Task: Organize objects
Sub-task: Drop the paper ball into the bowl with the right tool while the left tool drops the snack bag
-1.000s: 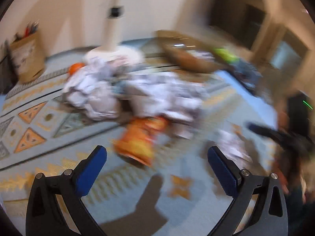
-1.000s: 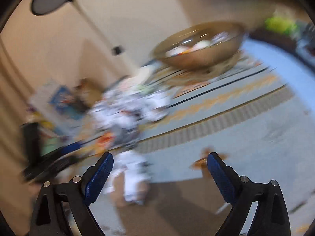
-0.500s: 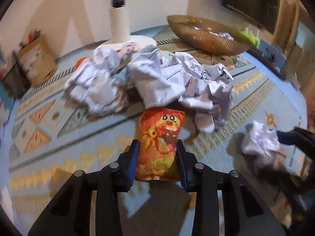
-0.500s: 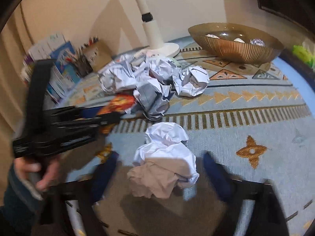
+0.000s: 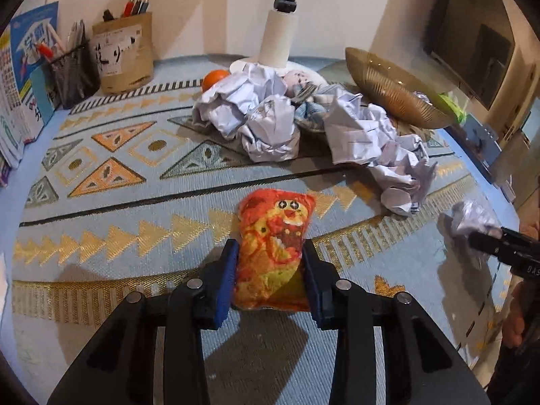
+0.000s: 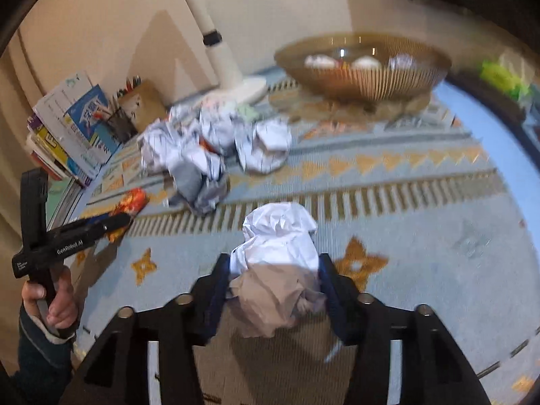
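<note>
My left gripper (image 5: 270,263) is shut on an orange snack bag (image 5: 274,246), held just above the patterned rug. My right gripper (image 6: 273,270) is shut on a crumpled white paper ball (image 6: 278,253). From the right wrist view the left gripper (image 6: 111,217) and the snack bag (image 6: 130,202) show at the left, with a hand on the handle. In the left wrist view the paper ball (image 5: 472,217) shows at the right edge in the right gripper's fingers. A heap of crumpled paper (image 5: 270,118) lies mid-rug. A gold ribbed bowl (image 6: 364,64) holds a few paper balls.
A white lamp base (image 5: 276,64) and an orange ball (image 5: 216,77) sit behind the paper heap. A cardboard pen box (image 5: 125,54), a mesh pen cup (image 5: 72,74) and stacked books (image 5: 23,77) line the far left. A green object (image 6: 503,74) lies by the bowl.
Both grippers went from open to shut: the left closed on the snack bag, the right on the paper ball. Both items have since been drawn away from the paper heap.
</note>
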`<state>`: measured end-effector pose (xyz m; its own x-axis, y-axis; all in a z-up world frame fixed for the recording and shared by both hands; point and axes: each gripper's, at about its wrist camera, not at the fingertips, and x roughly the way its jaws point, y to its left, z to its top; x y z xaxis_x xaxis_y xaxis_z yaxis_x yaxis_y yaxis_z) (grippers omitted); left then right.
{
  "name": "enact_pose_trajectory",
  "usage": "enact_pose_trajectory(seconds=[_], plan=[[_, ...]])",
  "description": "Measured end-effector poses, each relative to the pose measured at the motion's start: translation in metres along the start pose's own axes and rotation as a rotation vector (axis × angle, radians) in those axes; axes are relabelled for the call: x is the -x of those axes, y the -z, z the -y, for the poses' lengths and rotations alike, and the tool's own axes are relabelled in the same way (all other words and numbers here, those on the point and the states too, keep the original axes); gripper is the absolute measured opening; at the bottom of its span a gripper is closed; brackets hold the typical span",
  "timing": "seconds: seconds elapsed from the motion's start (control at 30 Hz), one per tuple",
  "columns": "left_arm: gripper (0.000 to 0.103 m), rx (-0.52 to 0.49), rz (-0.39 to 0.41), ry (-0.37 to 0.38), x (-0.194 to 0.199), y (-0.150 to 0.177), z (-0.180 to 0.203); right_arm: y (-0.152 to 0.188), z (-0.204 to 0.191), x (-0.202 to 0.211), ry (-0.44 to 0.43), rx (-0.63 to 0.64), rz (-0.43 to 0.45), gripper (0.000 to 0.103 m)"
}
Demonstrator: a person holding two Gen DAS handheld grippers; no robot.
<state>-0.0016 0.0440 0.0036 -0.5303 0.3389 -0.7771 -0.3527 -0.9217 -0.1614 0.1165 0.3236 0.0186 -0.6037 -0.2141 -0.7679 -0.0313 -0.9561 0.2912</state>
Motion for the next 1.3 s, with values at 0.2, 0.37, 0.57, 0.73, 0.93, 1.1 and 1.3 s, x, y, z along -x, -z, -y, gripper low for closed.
enact_pose_trajectory(seconds=[0.2, 0.37, 0.57, 0.73, 0.93, 1.1, 1.3], plan=[[0.046, 0.025, 0.000, 0.012, -0.003, 0.003, -0.003, 0.010, 0.005, 0.007, 0.000, -0.050, 0.017, 0.090], [0.046, -0.052, -0.010, -0.082, -0.002, 0.002, 0.012, 0.011, -0.009, 0.005, 0.010, -0.053, 0.022, 0.091], [0.033, -0.086, -0.001, -0.140, -0.002, -0.001, 0.023, 0.009, -0.038, 0.001, 0.235, 0.091, 0.057, 0.084], [0.028, -0.116, 0.049, -0.163, 0.010, -0.002, 0.031, 0.006, -0.040, 0.001, 0.269, 0.161, 0.066, 0.041], [0.028, -0.158, 0.175, -0.092, 0.048, -0.049, 0.058, -0.037, -0.007, 0.049, 0.178, 0.059, 0.219, 0.041], [0.028, -0.209, 0.199, 0.007, 0.032, -0.120, 0.103, -0.106, 0.030, 0.063, 0.205, -0.103, 0.299, 0.043], [0.028, -0.250, 0.172, 0.018, -0.036, -0.187, 0.163, -0.170, 0.068, 0.044, 0.218, -0.208, 0.336, 0.044]])
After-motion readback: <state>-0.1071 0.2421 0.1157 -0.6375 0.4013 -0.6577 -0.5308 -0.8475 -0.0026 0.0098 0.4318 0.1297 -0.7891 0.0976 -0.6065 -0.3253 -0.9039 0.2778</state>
